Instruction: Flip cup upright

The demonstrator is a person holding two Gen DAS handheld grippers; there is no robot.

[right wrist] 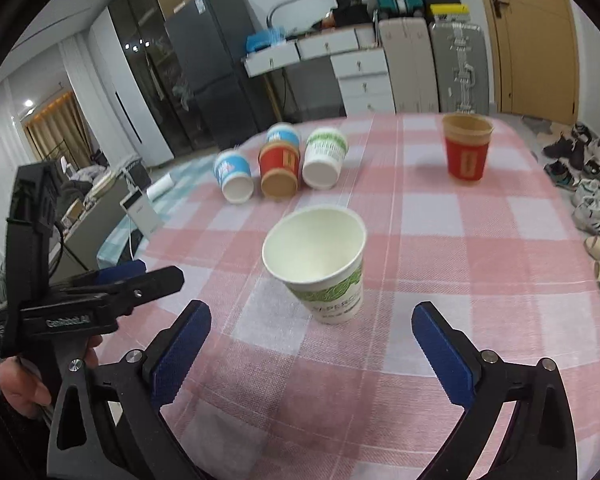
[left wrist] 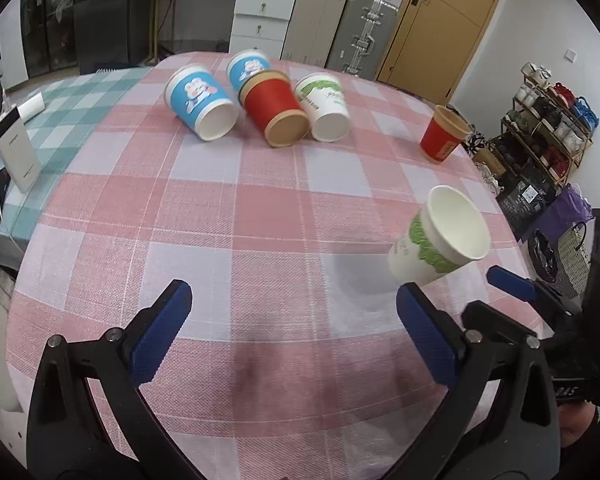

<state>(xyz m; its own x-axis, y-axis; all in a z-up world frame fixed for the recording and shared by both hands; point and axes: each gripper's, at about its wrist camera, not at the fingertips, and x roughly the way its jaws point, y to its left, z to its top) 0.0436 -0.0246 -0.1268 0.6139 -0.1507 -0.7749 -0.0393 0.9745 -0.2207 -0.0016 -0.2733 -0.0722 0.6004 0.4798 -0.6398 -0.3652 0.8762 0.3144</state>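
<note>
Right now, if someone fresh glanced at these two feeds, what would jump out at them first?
Probably the green-and-white cup standing upright just ahead of the open right gripper, free of both pads. Next, the cluster of four cups lying on their sides at the far end of the pink checked tablecloth, with the tipped red cup in the middle. A second red cup stands upright alone, far right.

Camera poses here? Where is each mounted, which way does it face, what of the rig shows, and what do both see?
Left wrist: on the left gripper, looking forward across the pink checked tablecloth; its blue-padded fingers and the right gripper show.
Right wrist: on the right gripper, facing the upright white-and-green paper cup; the left gripper shows.
Shared: that cup, the upright red paper cup.
</note>
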